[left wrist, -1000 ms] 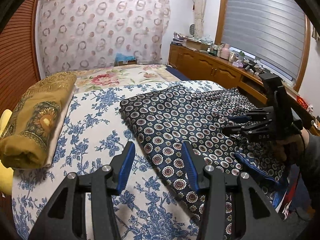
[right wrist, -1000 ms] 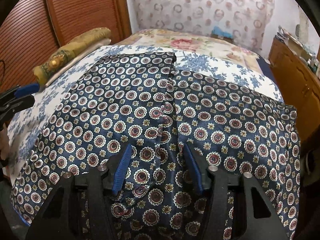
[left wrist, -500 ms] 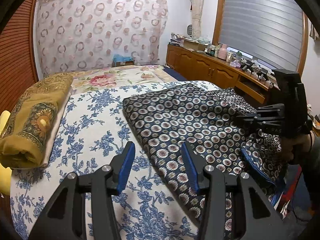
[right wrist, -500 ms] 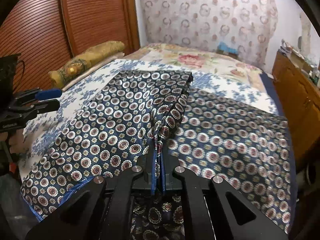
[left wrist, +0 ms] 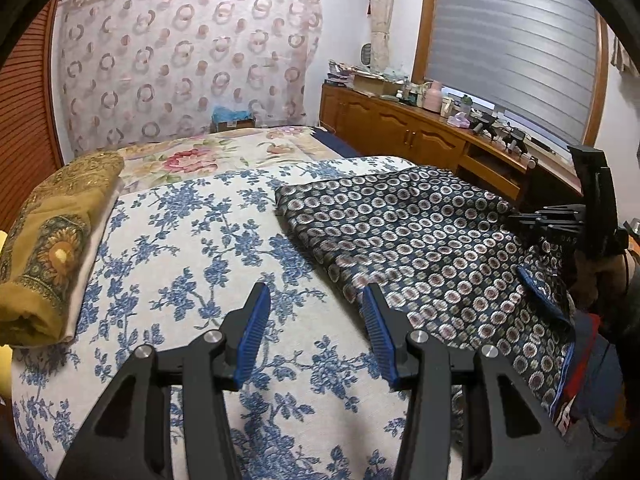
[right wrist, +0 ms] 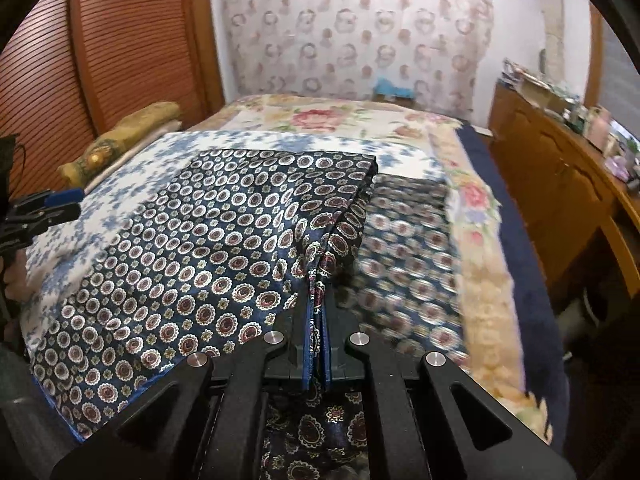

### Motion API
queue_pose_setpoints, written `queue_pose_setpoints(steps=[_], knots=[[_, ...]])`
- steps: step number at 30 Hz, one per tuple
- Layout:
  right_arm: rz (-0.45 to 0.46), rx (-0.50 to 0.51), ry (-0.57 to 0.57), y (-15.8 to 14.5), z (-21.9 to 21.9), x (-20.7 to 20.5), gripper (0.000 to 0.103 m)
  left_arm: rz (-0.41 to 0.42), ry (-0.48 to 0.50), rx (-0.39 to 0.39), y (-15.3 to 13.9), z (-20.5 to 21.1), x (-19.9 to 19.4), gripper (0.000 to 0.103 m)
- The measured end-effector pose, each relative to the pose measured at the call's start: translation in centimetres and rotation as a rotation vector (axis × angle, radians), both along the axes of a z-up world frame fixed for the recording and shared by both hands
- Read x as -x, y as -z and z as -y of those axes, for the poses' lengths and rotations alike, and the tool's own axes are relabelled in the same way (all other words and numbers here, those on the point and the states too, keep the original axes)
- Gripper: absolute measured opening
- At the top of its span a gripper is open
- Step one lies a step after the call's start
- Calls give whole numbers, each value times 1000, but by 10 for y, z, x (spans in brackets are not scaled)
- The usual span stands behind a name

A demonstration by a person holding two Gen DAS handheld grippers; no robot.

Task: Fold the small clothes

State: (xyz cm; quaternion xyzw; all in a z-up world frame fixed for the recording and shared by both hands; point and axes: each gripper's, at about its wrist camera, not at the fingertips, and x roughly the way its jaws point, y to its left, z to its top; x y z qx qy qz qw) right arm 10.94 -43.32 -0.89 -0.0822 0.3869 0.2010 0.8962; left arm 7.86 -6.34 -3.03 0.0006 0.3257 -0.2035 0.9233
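A navy garment with a round medallion print [left wrist: 416, 236] lies on the bed, right of centre in the left wrist view. In the right wrist view the garment [right wrist: 208, 248] has its right part lifted into a raised fold. My right gripper [right wrist: 317, 312] is shut on that fold and holds it above the bed; it shows at the far right of the left wrist view [left wrist: 560, 224]. My left gripper [left wrist: 316, 320] is open and empty over the blue-flowered sheet, left of the garment's edge. It appears at the left edge of the right wrist view [right wrist: 44, 208].
A rolled yellow blanket [left wrist: 52, 240] lies along the bed's left side. The blue-flowered sheet [left wrist: 192, 248] covers the bed. A wooden cabinet [left wrist: 420, 136] with clutter stands to the right under a window. A wooden sliding door [right wrist: 120, 52] is behind the bed's left side.
My right gripper shut on the garment's middle and lifted it, dragging the cloth to the right. The left gripper stayed open and the cloth slid out from under it.
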Motion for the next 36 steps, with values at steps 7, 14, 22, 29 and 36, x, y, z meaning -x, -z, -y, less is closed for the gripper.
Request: queue_pose_setpoints(steps=[7,14,22,29,36], knots=[[17,39,84,-2,28,6,1,-18,31,-8,2,17,-11,47],[25,67,113,-3,34,11,1,-30,69,-38,4,39,-26,47],[50,66,142,3,39,15,9,-95,81,-91,23,60,-53,47],[65,60,212,2,51,19,35,-167,99,-111,37,71,-65,47],[61,12,195,3,51,25,42,-198,101,-89,38,72,-72,47]])
